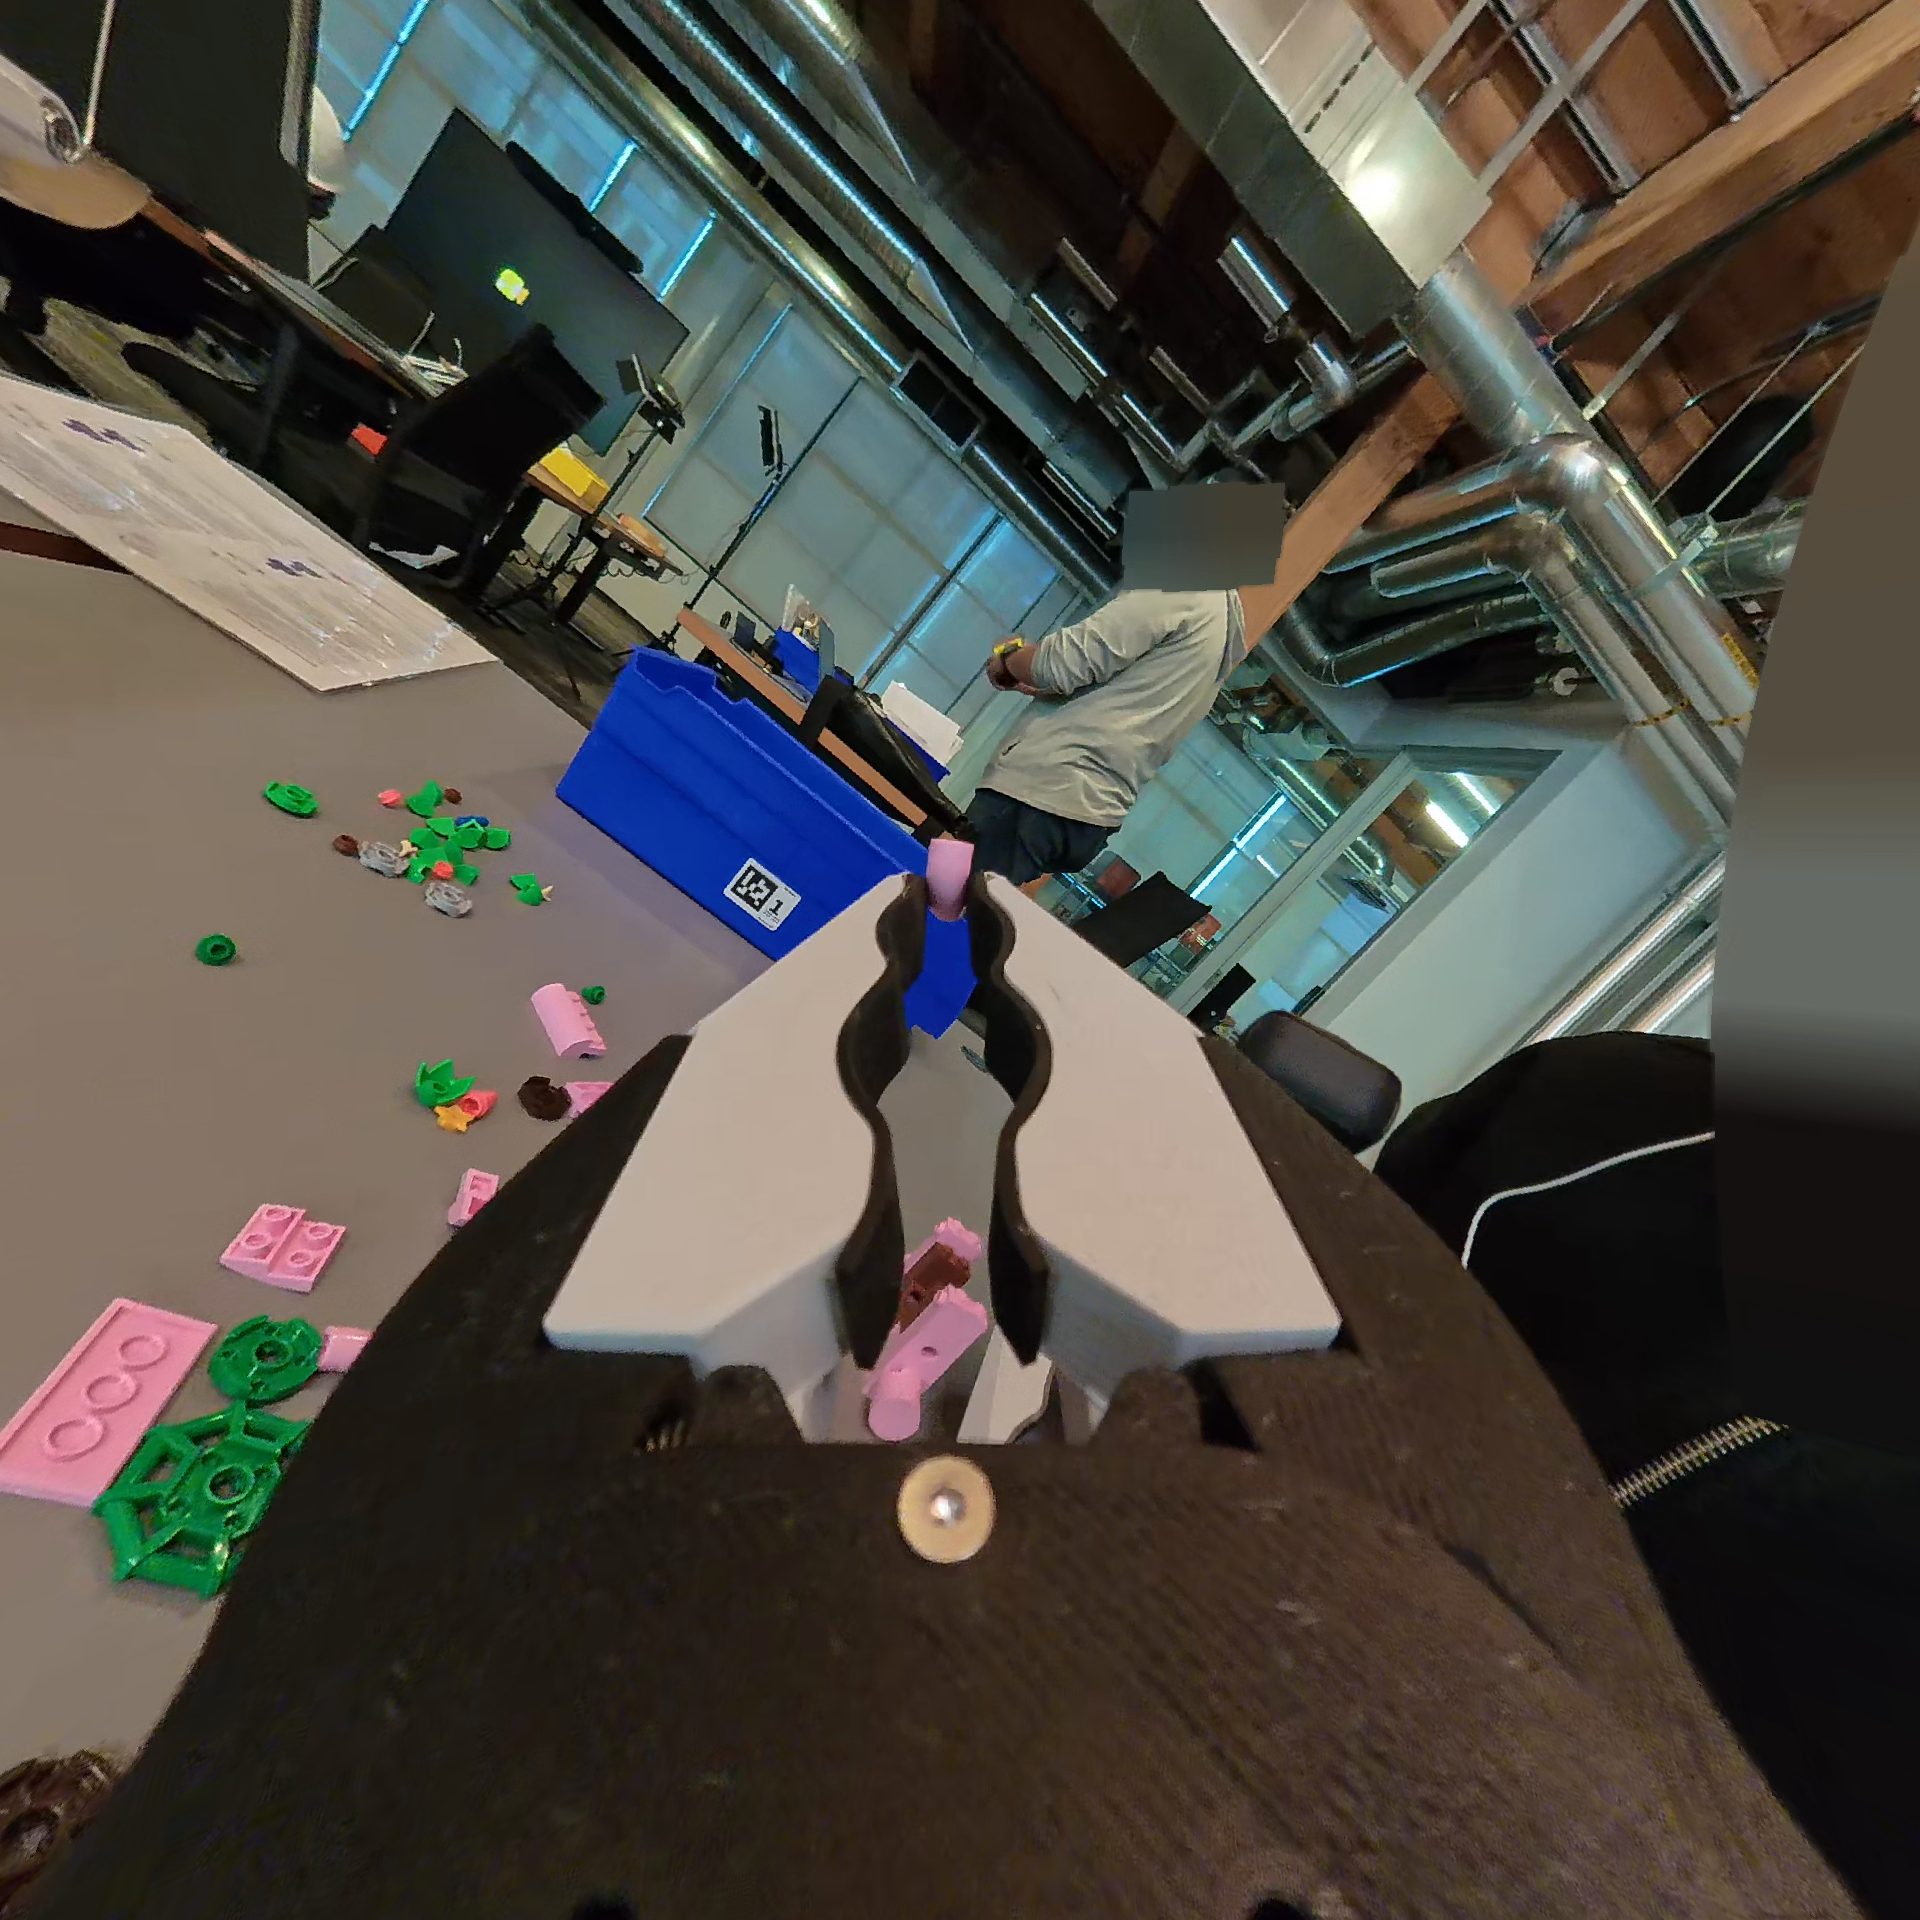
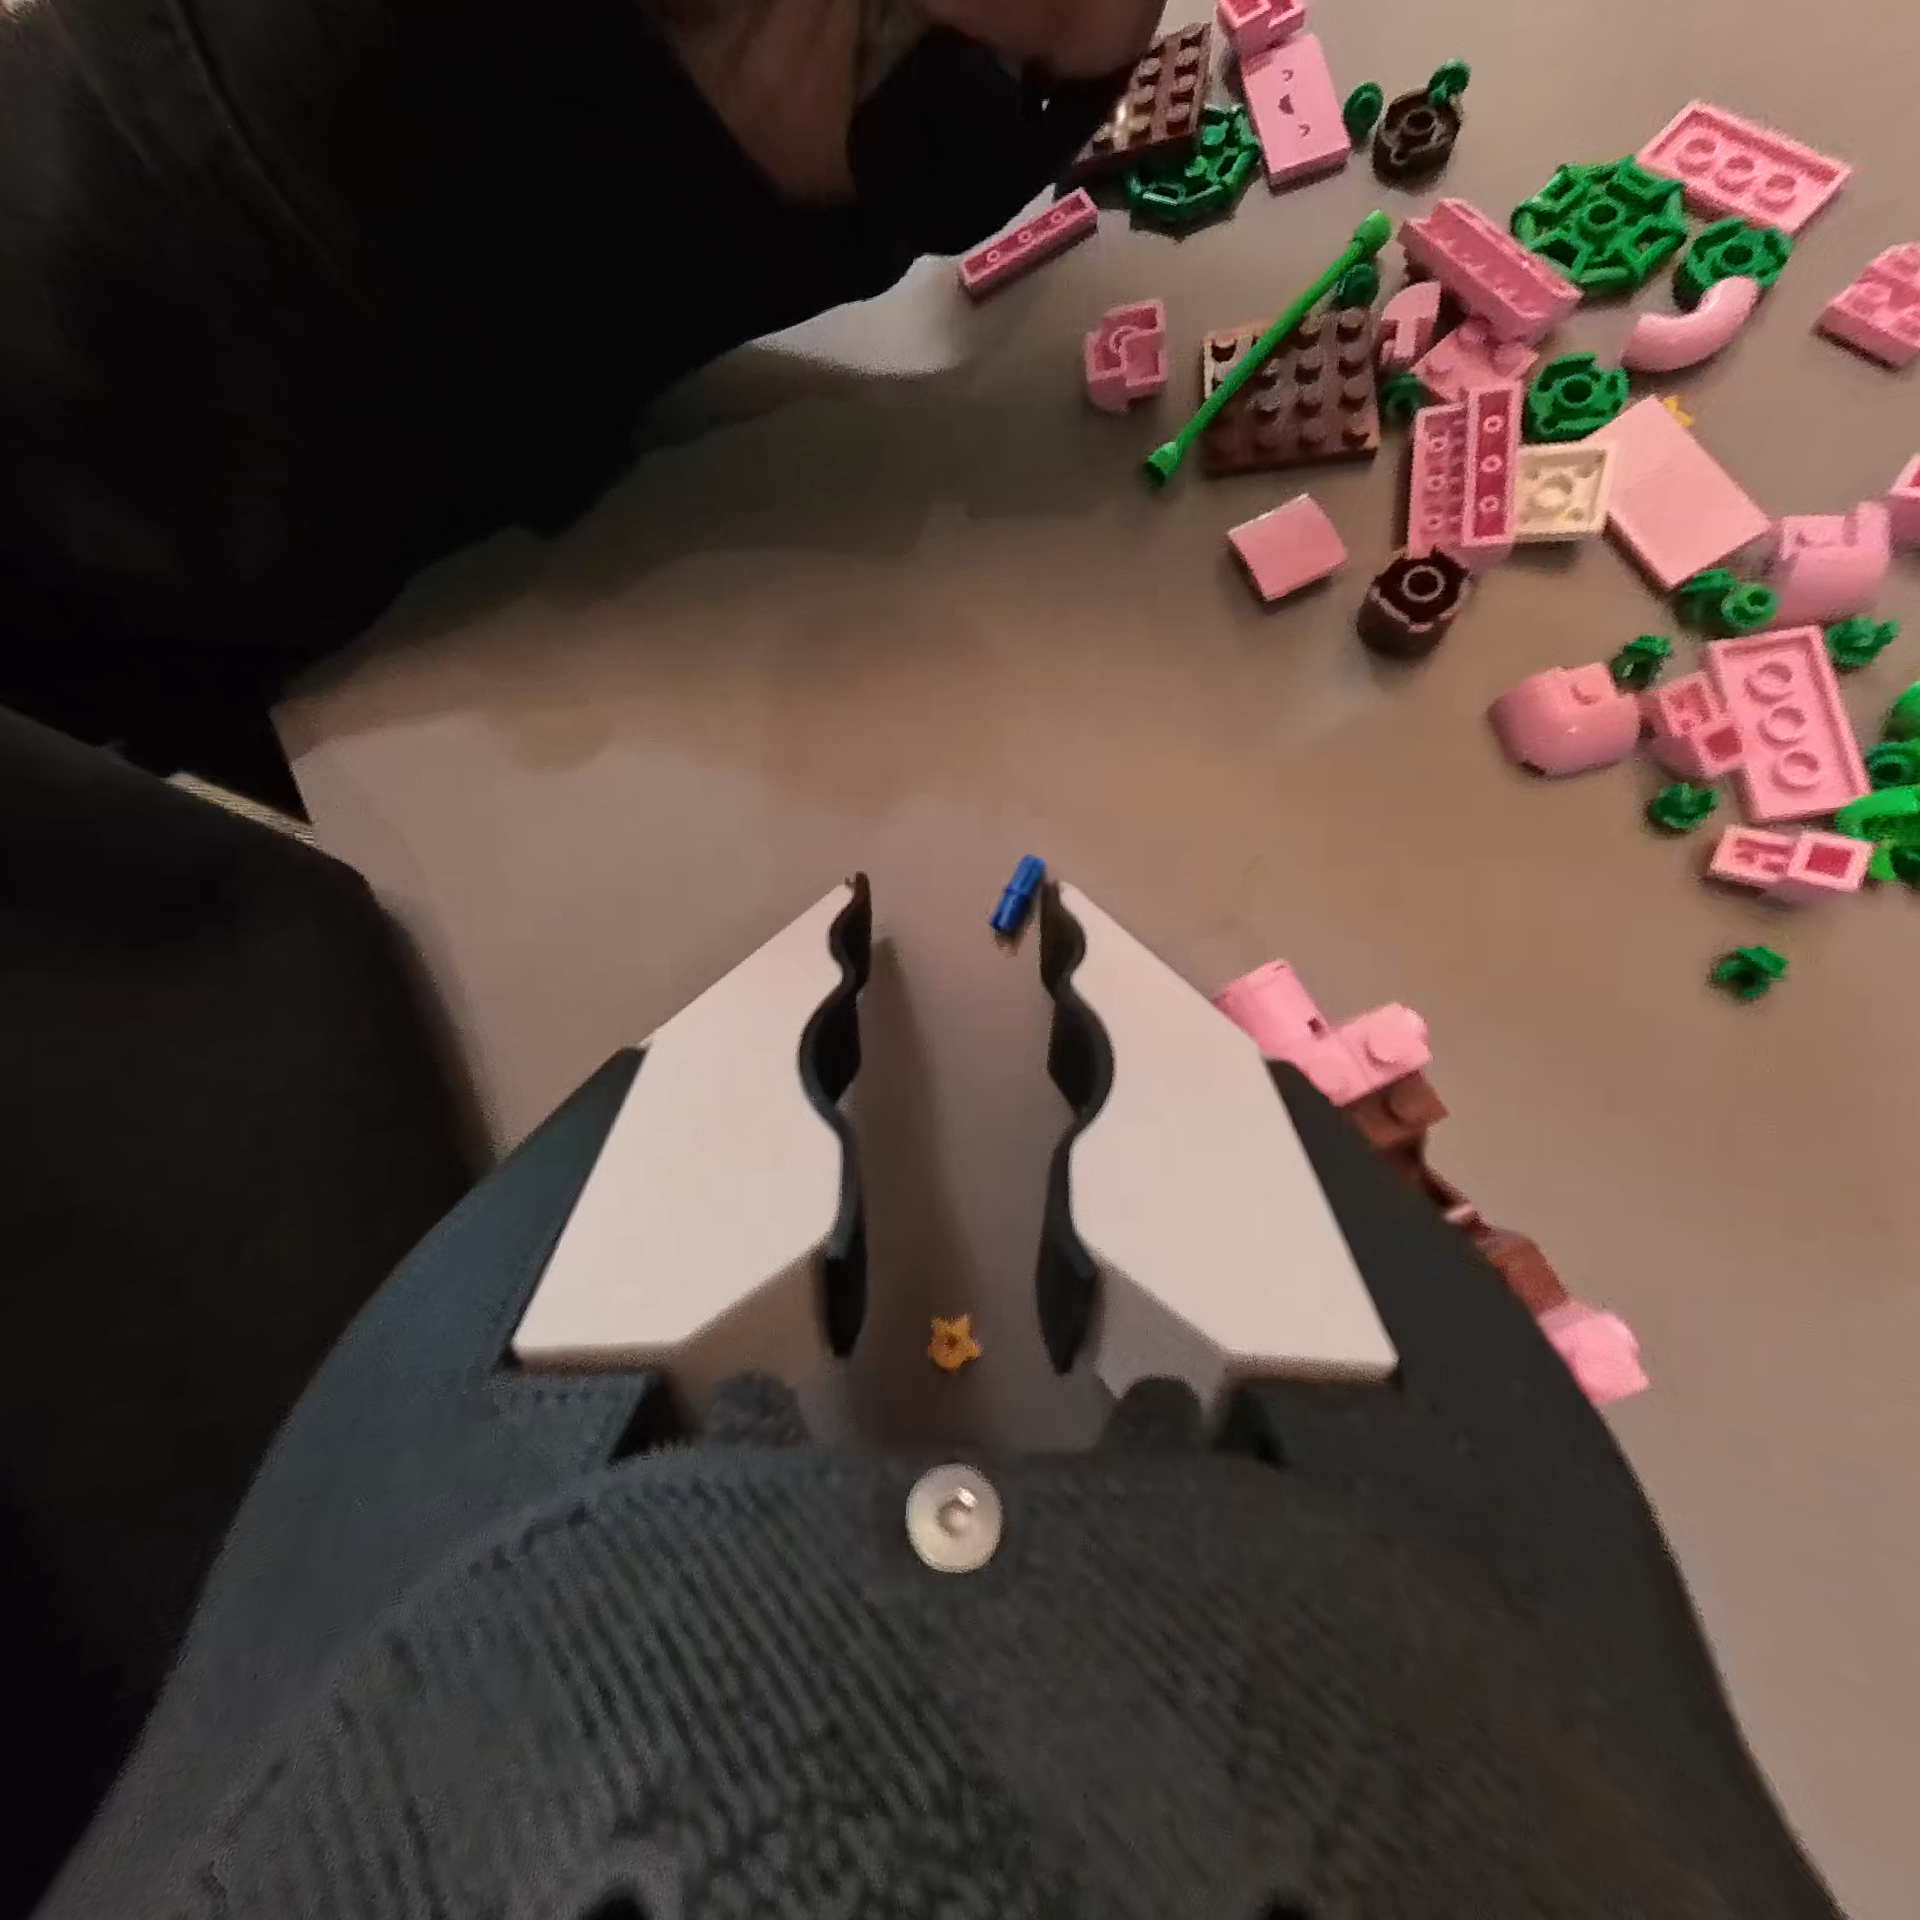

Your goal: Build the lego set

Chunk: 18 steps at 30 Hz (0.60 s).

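Observation:
My left gripper point(image 1: 945, 891) is raised off the grey table and shut on a small pink lego piece point(image 1: 949, 864) at its fingertips. Under its fingers lies a pink and brown lego assembly point(image 1: 930, 1314). My right gripper point(image 2: 951, 896) is open and points down at the table point(image 2: 935, 644). A small blue pin point(image 2: 1015, 894) lies just inside its right fingertip. A tiny yellow star piece point(image 2: 953, 1342) lies between the fingers near their base. The pink and brown assembly point(image 2: 1361, 1049) shows beside the right finger. Loose pink, green and brown pieces point(image 2: 1507, 343) lie at the upper right.
A blue bin point(image 1: 727, 821) stands at the table's far edge and a white instruction sheet point(image 1: 208, 530) lies at the far left. Scattered green and pink pieces point(image 1: 447, 842) lie left of the left gripper. A person point(image 1: 1112, 707) stands beyond the table. A dark sleeve point(image 2: 312, 260) reaches over the table's upper left. The gap from one gripper's tips to the other's is roughly 20 cm.

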Motion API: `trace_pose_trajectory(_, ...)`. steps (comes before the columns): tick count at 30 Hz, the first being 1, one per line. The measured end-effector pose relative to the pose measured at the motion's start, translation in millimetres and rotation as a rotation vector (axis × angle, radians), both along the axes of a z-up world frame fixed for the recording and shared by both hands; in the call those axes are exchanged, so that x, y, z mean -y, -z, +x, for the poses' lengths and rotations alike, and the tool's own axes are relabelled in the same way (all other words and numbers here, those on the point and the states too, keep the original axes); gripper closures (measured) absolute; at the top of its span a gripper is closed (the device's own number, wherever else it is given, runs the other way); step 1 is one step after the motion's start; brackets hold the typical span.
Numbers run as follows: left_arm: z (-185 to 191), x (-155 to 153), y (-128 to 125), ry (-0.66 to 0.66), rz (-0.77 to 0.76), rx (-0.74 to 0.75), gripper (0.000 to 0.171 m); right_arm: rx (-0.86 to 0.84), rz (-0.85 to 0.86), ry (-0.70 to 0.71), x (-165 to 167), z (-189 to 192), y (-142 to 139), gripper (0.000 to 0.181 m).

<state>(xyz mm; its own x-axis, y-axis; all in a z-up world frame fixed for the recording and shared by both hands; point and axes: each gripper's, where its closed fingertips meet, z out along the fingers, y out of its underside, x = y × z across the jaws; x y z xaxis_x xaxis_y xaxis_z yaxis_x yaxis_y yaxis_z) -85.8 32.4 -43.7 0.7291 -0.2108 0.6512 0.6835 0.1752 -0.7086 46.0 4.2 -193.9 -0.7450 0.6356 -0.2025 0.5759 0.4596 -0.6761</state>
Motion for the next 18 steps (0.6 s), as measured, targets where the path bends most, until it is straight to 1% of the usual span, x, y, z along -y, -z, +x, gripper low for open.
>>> trace_pose_trajectory(4,0.2,2.1,-3.9,-0.008,0.003,-0.015,0.166,-0.052,0.041,-0.014,4.9,-5.7,1.6,0.155)
trace_pose_trajectory(8,-1.1,4.1,-5.8,-0.013,0.011,-0.014,0.166,-0.092,0.084,-0.049,3.3,-2.6,-0.1,0.152)
trace_pose_trajectory(10,-0.7,4.4,-7.0,-0.009,0.02,-0.009,0.166,-0.122,0.102,-0.062,-0.2,-2.3,-1.7,0.155)
trace_pose_trajectory(12,0.1,4.1,-7.6,-0.006,0.023,-0.008,0.166,-0.13,0.103,-0.06,-3.2,-2.8,-0.8,0.16)
trace_pose_trajectory(14,0.7,3.5,-7.3,-0.004,0.021,-0.01,0.166,-0.117,0.092,-0.061,-3.5,-1.0,0.9,0.16)
trace_pose_trajectory(18,-0.2,3.9,-7.2,-0.008,0.023,-0.008,0.166,-0.147,0.093,-0.057,-2.5,-1.8,1.4,0.16)
